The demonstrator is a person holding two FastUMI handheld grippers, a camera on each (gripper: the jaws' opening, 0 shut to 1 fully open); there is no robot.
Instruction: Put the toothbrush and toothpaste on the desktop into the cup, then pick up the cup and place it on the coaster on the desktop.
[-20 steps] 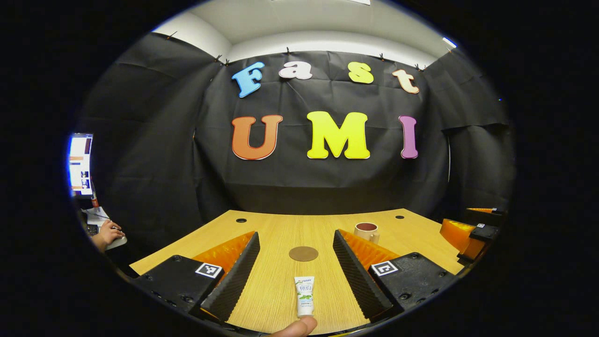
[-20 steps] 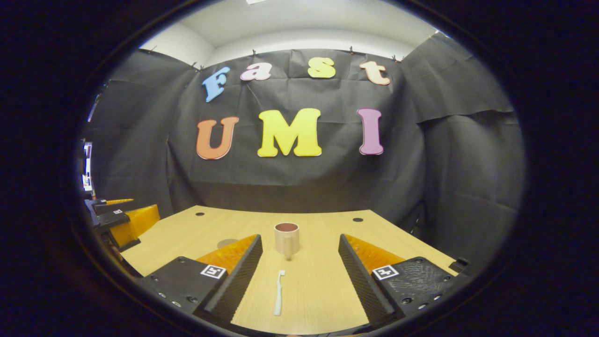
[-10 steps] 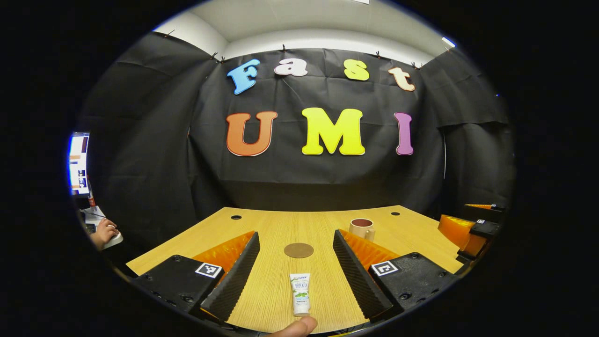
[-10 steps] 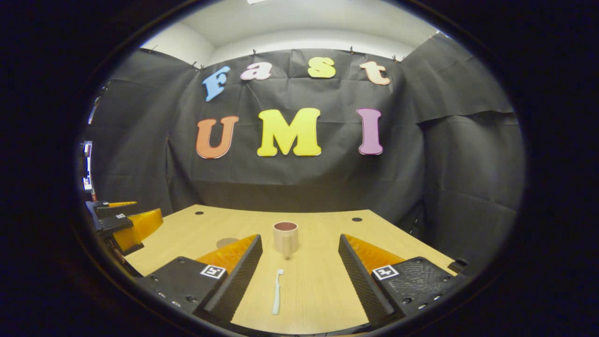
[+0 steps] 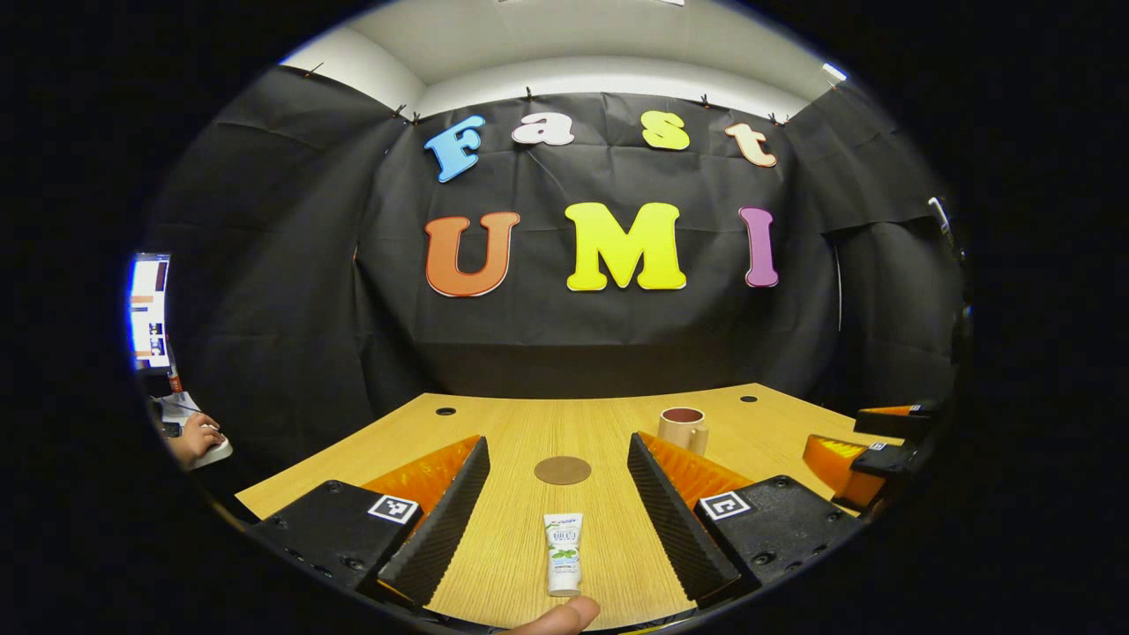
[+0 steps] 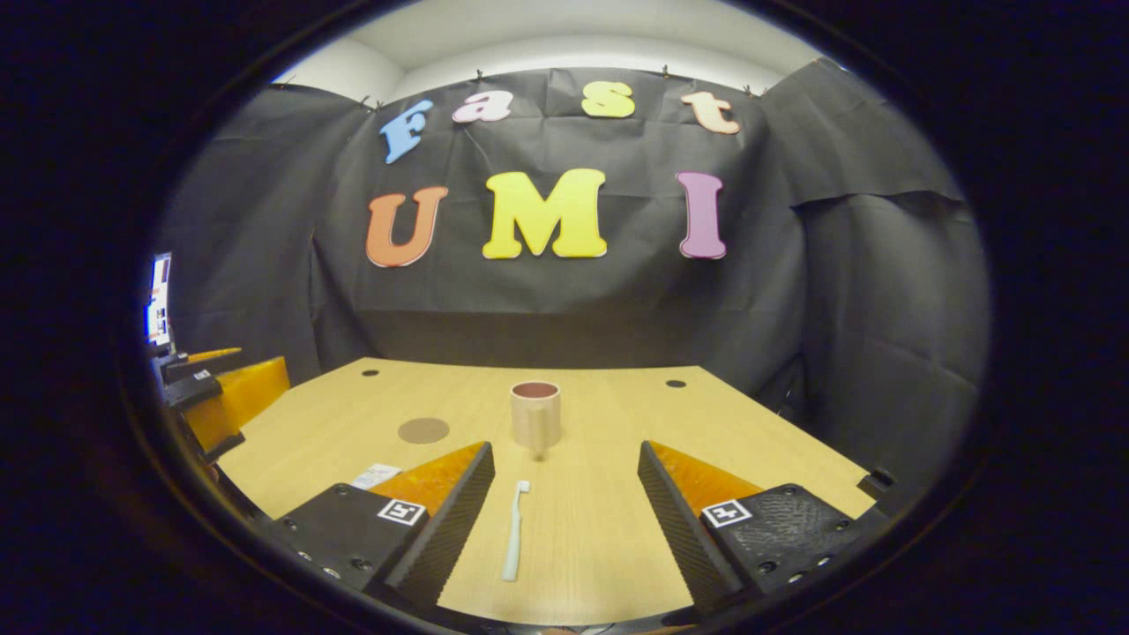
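Fingers of the left gripper (image 5: pixel 558 503) stand wide apart, empty, straddling the toothpaste (image 5: pixel 563 553) flat on the desktop (image 5: pixel 512 423), the right gripper (image 6: pixel 564 507) likewise framing the toothbrush (image 6: pixel 512 542) before the cup (image 6: pixel 534 414); lower squarely, then close centred on each.

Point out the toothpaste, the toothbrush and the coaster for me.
toothpaste (image 5: pixel 564 552): left gripper view, middle of the tube.
toothbrush (image 6: pixel 512 532): right gripper view, middle of the handle.
coaster (image 5: pixel 562 470): left gripper view, centre of the disc.
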